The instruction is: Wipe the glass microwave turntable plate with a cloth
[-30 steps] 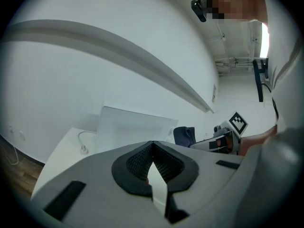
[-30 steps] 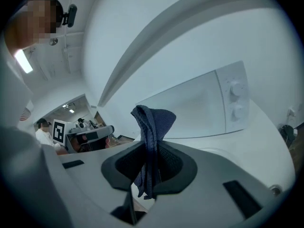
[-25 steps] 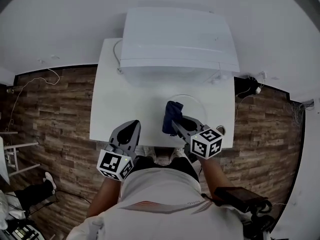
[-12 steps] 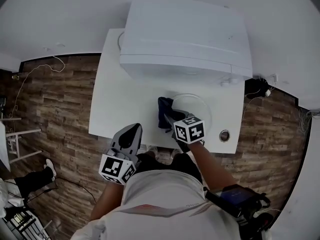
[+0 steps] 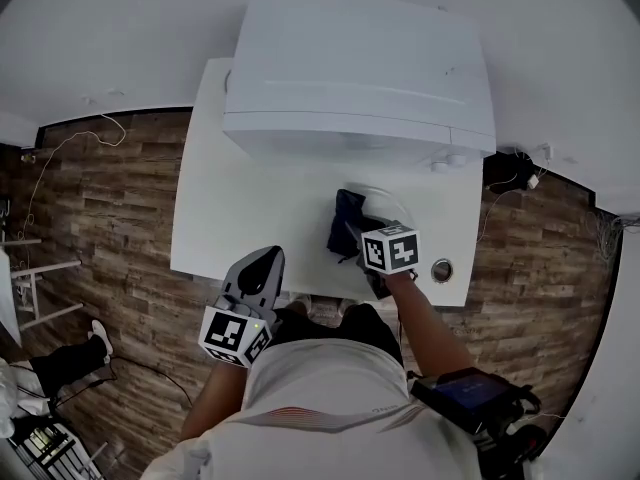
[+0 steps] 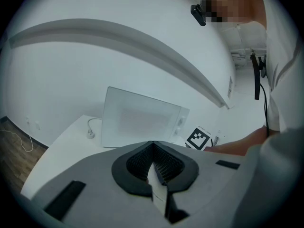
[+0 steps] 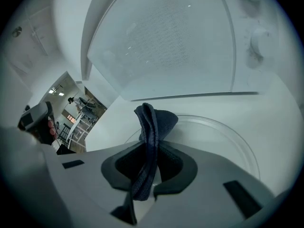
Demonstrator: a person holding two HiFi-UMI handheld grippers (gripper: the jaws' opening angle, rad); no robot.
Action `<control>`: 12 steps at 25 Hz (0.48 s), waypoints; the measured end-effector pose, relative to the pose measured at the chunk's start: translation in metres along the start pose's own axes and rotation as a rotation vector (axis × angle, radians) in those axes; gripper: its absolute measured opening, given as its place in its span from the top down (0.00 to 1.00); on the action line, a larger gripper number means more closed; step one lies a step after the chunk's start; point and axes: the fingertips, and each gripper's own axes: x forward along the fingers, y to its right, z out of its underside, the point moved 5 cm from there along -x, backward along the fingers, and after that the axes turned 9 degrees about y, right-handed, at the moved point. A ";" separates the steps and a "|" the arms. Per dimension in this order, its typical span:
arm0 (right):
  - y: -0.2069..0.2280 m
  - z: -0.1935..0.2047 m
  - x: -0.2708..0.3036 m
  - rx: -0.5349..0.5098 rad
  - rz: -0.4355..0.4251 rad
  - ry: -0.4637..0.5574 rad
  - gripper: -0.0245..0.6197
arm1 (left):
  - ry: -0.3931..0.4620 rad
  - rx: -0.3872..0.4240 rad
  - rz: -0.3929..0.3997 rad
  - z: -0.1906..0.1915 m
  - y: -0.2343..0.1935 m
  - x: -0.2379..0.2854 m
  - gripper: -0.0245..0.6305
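Fingers (image 7: 173, 167) of right gripper (image 7: 149, 175) clenched on dark cloth (image 7: 154, 120) over glass plate (image 7: 228, 132), microwave (image 5: 350, 78) front just behind; left gripper (image 6: 154, 167) pinched shut, empty, at near edge of table (image 5: 215, 218).

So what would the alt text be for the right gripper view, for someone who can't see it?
The right tool is shut on a bunched dark blue cloth, seen against the near left edge of a clear glass turntable plate on a white table. A white microwave stands behind the plate.
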 end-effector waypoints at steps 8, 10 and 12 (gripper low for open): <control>0.047 0.001 -0.036 0.000 0.124 0.007 0.87 | -0.011 0.010 0.047 0.000 0.016 0.018 0.95; 0.059 0.001 -0.047 0.007 0.154 0.007 0.87 | -0.013 0.013 0.060 0.000 0.021 0.023 0.95; 0.071 0.000 -0.060 0.013 0.186 0.012 0.87 | -0.015 0.016 0.072 0.000 0.026 0.027 0.95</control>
